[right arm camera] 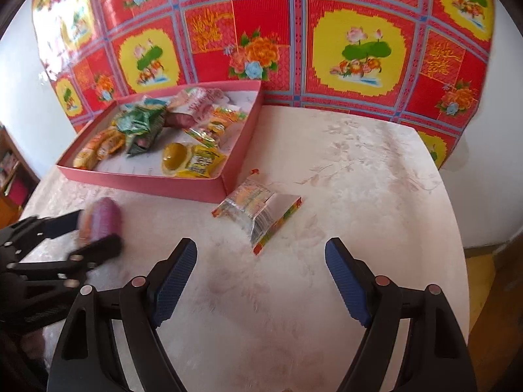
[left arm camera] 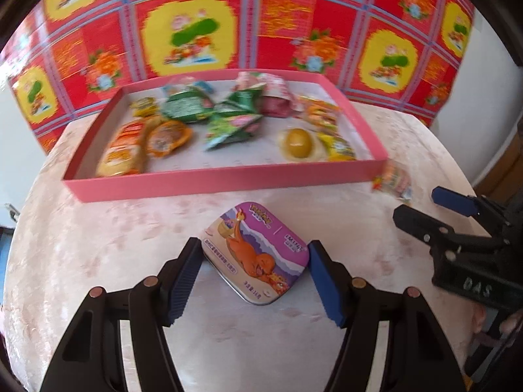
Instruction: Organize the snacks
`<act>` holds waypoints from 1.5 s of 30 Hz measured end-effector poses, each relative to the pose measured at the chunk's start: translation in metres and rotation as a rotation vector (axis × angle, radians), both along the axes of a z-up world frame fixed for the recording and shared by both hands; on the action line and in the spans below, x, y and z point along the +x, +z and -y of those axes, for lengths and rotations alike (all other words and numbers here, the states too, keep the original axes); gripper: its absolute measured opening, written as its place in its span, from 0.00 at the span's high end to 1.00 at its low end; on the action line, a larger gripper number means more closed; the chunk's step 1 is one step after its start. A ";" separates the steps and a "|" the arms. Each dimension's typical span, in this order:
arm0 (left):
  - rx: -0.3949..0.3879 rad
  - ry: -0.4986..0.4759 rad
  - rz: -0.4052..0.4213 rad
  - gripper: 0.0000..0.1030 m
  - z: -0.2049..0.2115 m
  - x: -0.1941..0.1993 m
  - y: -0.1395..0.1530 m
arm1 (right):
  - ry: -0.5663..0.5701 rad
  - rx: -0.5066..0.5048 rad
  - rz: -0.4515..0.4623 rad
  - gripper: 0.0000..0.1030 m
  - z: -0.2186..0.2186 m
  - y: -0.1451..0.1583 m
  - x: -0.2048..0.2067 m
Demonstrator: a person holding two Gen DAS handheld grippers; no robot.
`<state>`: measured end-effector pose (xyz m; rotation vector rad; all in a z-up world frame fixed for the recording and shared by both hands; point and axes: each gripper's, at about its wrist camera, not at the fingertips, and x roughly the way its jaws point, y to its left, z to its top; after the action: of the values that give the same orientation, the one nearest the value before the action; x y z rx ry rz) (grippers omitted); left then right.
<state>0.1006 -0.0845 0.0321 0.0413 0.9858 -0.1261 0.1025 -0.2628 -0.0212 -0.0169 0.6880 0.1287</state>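
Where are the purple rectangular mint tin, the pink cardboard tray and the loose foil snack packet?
Purple rectangular mint tin (left arm camera: 256, 251), left wrist view, middle of its lid.
Pink cardboard tray (left arm camera: 228, 178), left wrist view, near wall.
Loose foil snack packet (right arm camera: 256, 207), right wrist view, its middle.

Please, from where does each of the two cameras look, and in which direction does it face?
Left wrist: sits on the left gripper, faces forward and down at the mint tin held between its fingers; the right gripper shows at right.
Right wrist: sits on the right gripper, open over the table, facing a foil packet.
Shared: the pink tray of snacks, tin, packet, red patterned backdrop.
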 end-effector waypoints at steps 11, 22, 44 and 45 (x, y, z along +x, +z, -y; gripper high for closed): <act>-0.024 0.039 0.007 0.33 -0.020 0.002 0.001 | -0.016 0.029 0.005 0.20 -0.003 0.003 0.021; -0.016 0.020 0.006 0.33 -0.020 0.002 0.001 | -0.015 0.058 0.023 0.58 -0.006 0.002 0.016; -0.022 0.002 -0.008 0.33 -0.024 -0.004 0.001 | 0.007 0.083 0.076 0.39 -0.011 0.011 -0.022; -0.020 0.002 -0.007 0.33 -0.024 -0.005 0.001 | 0.004 0.075 0.080 0.38 -0.012 0.012 -0.019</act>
<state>0.0961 -0.0609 0.0335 0.0214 0.9915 -0.1342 0.0839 -0.2513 -0.0092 0.0482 0.6026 0.1564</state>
